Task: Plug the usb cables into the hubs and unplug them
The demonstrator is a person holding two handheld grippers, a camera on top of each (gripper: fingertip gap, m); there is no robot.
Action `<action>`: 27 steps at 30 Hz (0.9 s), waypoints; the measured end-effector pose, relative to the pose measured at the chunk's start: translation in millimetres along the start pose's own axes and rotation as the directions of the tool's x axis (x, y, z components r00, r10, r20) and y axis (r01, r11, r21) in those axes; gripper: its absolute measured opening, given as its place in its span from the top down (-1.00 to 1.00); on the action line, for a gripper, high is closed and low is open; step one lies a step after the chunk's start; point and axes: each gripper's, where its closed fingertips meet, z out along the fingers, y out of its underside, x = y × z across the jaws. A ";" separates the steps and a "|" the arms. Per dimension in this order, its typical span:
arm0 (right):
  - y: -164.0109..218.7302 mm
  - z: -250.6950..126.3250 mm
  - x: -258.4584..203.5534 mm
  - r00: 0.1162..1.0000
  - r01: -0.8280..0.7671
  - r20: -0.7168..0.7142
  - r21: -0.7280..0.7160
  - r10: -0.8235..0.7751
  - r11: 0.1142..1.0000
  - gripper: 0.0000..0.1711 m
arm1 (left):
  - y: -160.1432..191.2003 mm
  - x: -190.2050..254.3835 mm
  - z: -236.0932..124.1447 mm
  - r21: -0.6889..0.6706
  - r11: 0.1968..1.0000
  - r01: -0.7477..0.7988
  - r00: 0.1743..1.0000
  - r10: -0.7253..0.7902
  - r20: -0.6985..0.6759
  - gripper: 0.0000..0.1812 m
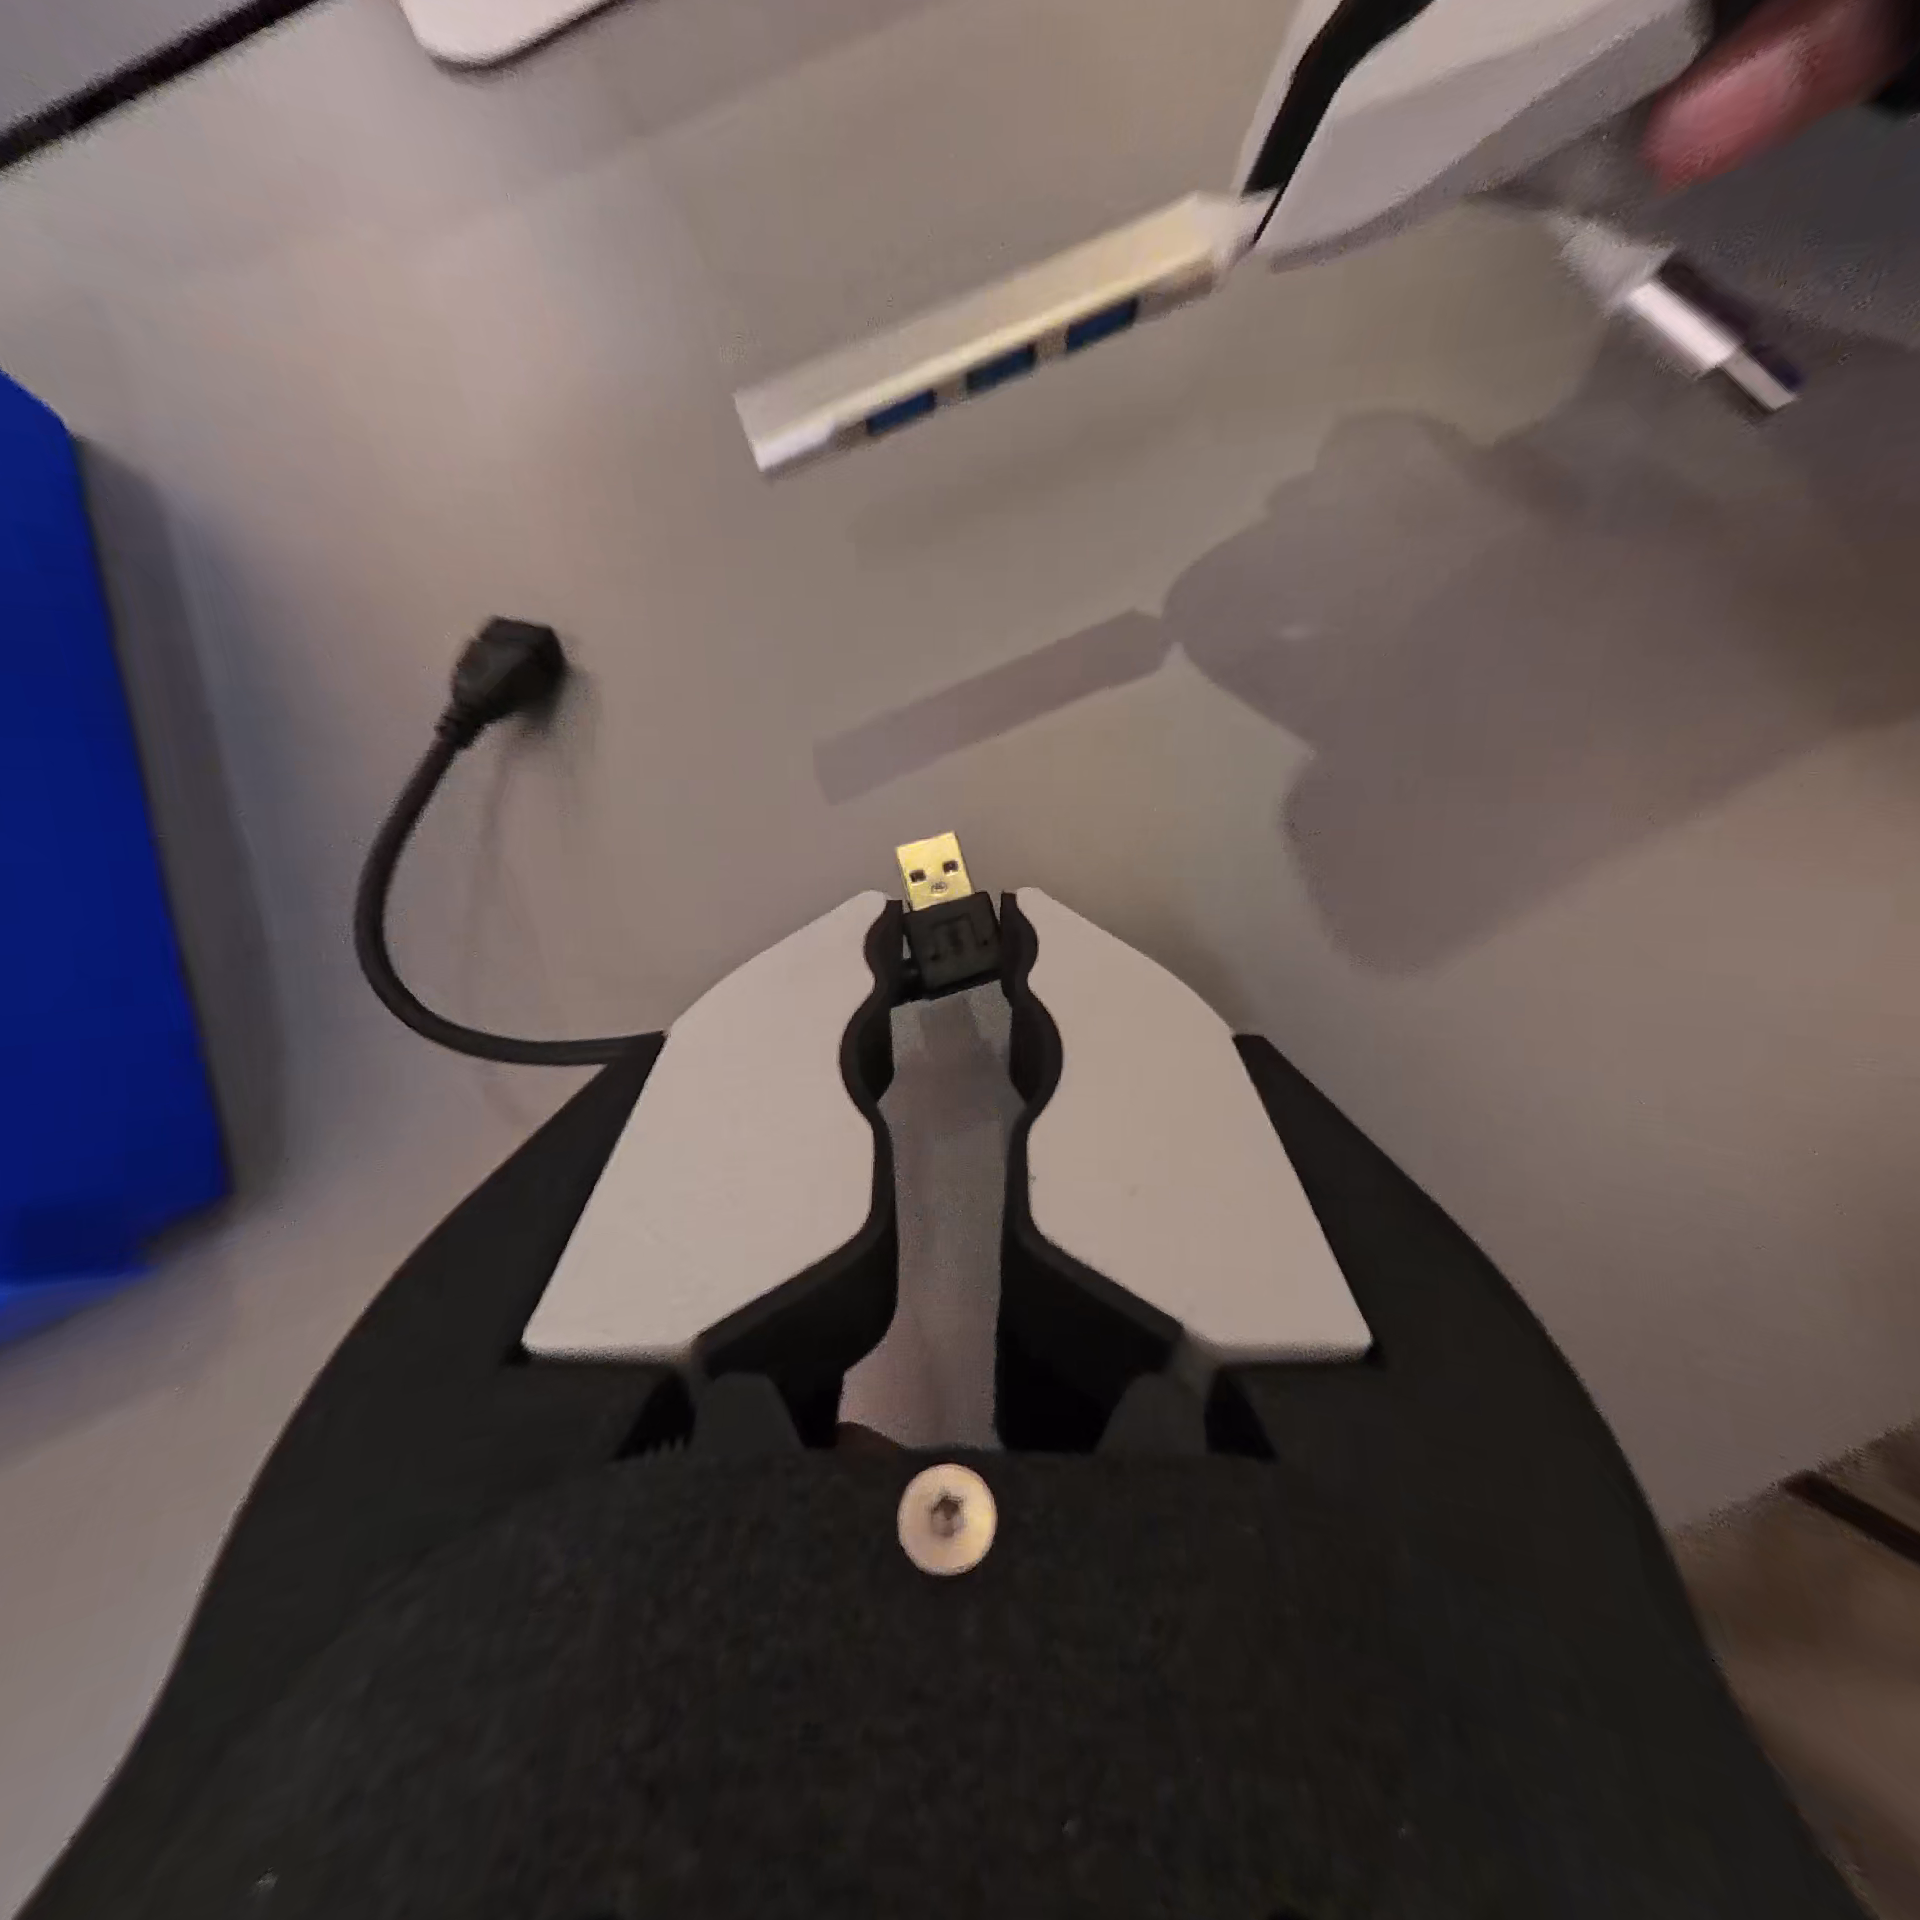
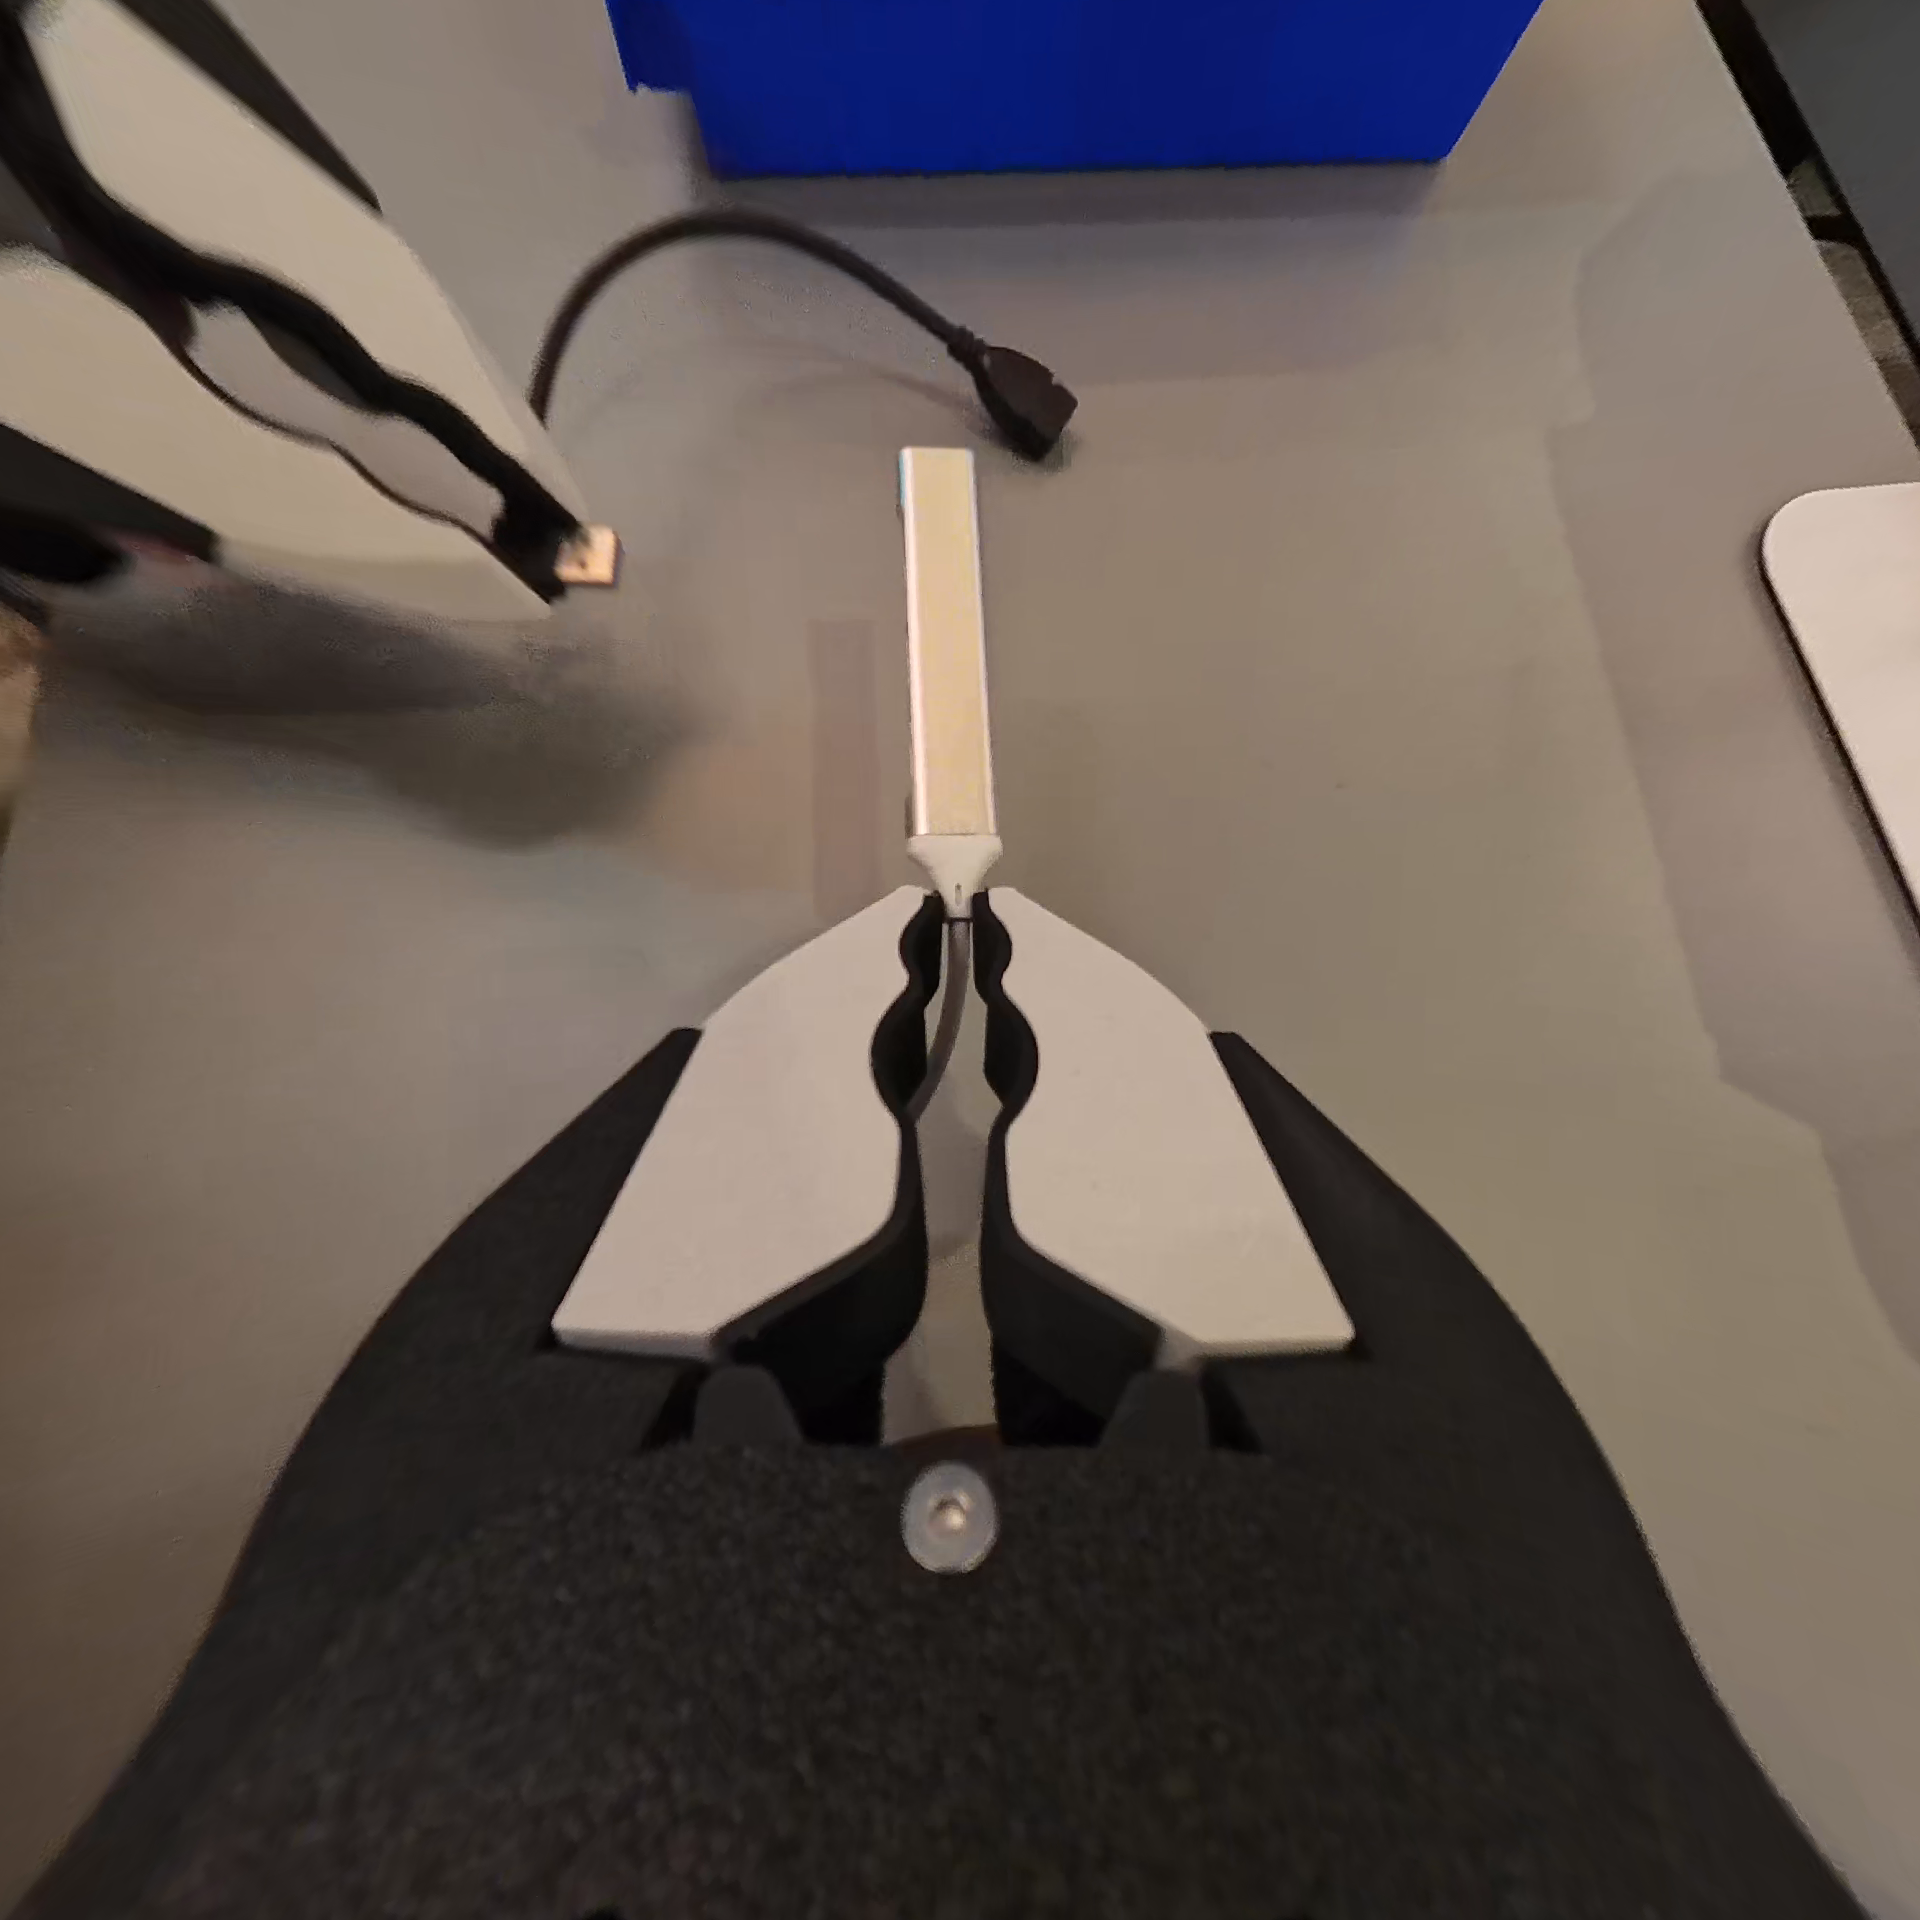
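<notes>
A grey table (image 2: pixel 1351 727) carries a blue bin (image 2: pixel 1060 83) at the 12 o'clock edge of the right wrist view. A flat white-silver object (image 2: pixel 1860 644) lies at 3 o'clock.

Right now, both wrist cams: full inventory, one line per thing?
USB hub: 1, silver with blue ports, held above the table at its cable end by the right gripper.
Hub's plug: 1, silver, dangling behind the hub; blurred.
USB cable: 1, black, curving over the table, socket end lying free.
USB plug: 1, gold tip and black body, in the left gripper, not yet in the hub.
Bin: 1, blue, at the table's far side.
Flat pale object: 1, white-grey, only partly in view.
Table: 1, grey.
Left gripper: 1, white fingers, shut on plug.
Right gripper: 1, white fingers, shut on hub's cable.
</notes>
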 end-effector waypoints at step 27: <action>-32.5 10.7 -18.4 0.990 0.102 -0.096 -0.029 -0.104 0.994 0.94 | -50.6 -27.4 8.6 0.015 0.998 0.066 0.998 -0.066 -0.015 0.81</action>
